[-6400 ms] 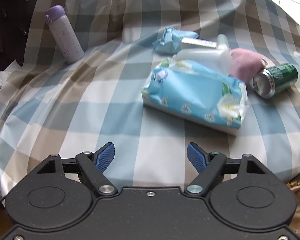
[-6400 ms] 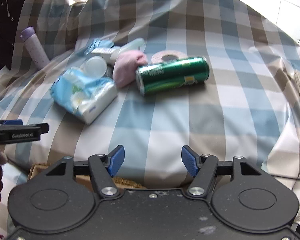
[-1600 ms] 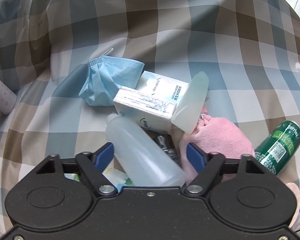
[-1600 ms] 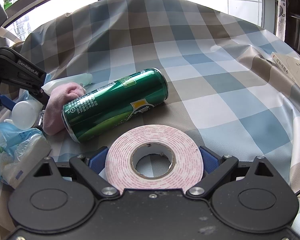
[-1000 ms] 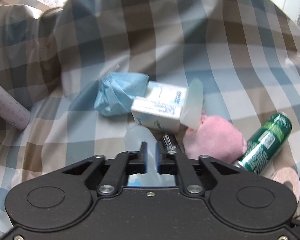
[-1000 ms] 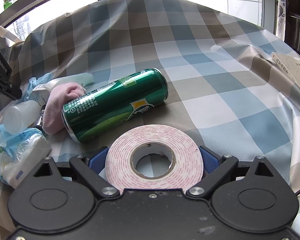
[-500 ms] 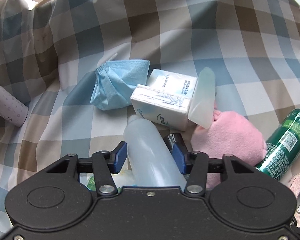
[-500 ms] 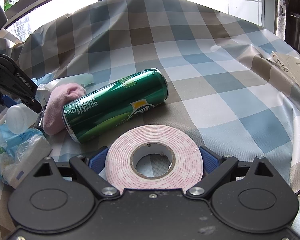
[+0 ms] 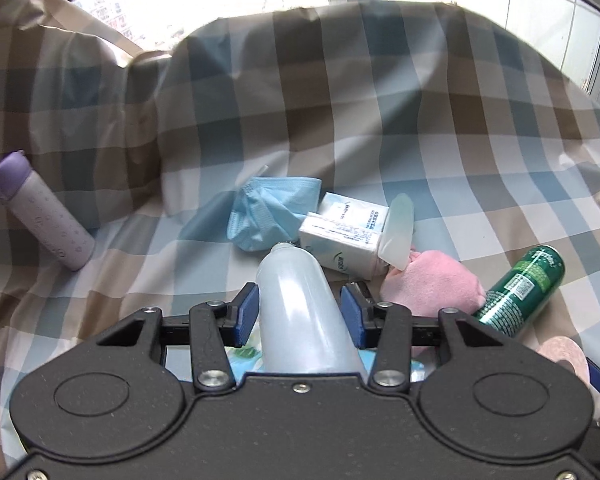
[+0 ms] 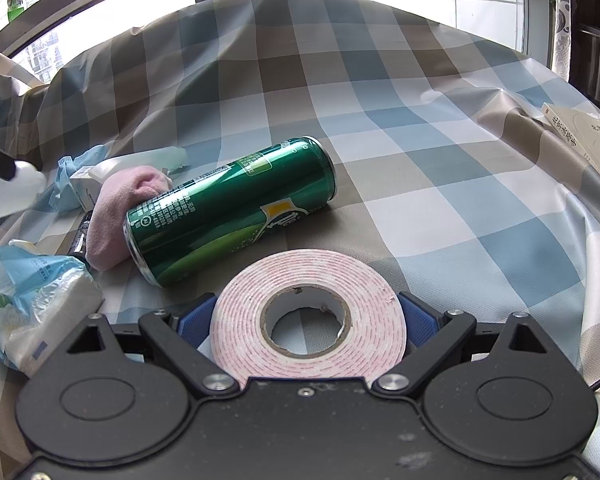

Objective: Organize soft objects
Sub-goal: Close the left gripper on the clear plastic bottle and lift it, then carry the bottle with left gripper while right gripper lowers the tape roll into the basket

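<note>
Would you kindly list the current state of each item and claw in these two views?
Left claw: closed on the translucent bottle, lifted.
Right claw: around the tape roll, which lies flat.
Green can: lying on its side, touching the pink cloth.
Face mask: crumpled.
Tissue pack: opened.
Purple-capped flask: leaning.

The translucent white plastic bottle (image 9: 300, 312) is raised over the heap and points away, tilted. The pink cloth (image 9: 432, 284) lies crumpled against the green can (image 9: 520, 292). The blue face mask (image 9: 268, 212) lies folded beside a white carton (image 9: 344, 236). The tissue pack (image 10: 32, 300) lies nearest, wrapper wrinkled.
</note>
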### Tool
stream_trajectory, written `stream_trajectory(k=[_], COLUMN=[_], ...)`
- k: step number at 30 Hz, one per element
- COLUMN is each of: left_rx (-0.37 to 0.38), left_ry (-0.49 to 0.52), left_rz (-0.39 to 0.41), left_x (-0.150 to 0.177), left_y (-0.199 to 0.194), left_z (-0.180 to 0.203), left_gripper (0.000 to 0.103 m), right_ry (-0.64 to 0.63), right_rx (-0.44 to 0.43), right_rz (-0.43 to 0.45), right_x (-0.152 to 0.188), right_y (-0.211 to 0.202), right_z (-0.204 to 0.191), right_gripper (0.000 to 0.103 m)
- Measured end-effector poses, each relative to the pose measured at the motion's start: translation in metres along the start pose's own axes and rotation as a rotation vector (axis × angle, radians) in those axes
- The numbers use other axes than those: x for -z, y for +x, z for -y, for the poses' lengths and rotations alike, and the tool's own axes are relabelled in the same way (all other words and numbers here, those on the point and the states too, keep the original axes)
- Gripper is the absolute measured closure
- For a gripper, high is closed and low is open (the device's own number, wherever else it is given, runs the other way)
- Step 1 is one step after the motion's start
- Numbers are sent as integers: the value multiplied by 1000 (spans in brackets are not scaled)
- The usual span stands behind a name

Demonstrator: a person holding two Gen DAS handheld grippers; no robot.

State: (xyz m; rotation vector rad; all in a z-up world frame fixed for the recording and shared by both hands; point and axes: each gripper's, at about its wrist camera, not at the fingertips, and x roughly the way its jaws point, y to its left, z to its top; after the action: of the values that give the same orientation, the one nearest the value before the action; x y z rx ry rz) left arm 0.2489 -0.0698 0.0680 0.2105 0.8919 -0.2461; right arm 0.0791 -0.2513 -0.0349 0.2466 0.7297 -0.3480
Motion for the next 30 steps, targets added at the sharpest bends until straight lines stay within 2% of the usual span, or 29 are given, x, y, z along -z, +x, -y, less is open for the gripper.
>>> stream_trajectory(k=[6,12,24,30], left_rx=[-35,-51,6,74], left_ry=[-3,-25,-77,-135], left_rz=[79,92,107,62], left_x=[30,74,163,193], left_y=[-51,-85,-123,-126], left_z=[-23,-36,-13,-9], left_gripper=[58,58,58,58], right_ry=[-2,-9,-42,-91], right_rx=[1,2,14,38], right_rz=[0,-1,-6,-26], right_x=[0,0,2,2], right_y=[0,0,1,2], right_z=[0,0,-4,-9], right_gripper=[8,8,8,9])
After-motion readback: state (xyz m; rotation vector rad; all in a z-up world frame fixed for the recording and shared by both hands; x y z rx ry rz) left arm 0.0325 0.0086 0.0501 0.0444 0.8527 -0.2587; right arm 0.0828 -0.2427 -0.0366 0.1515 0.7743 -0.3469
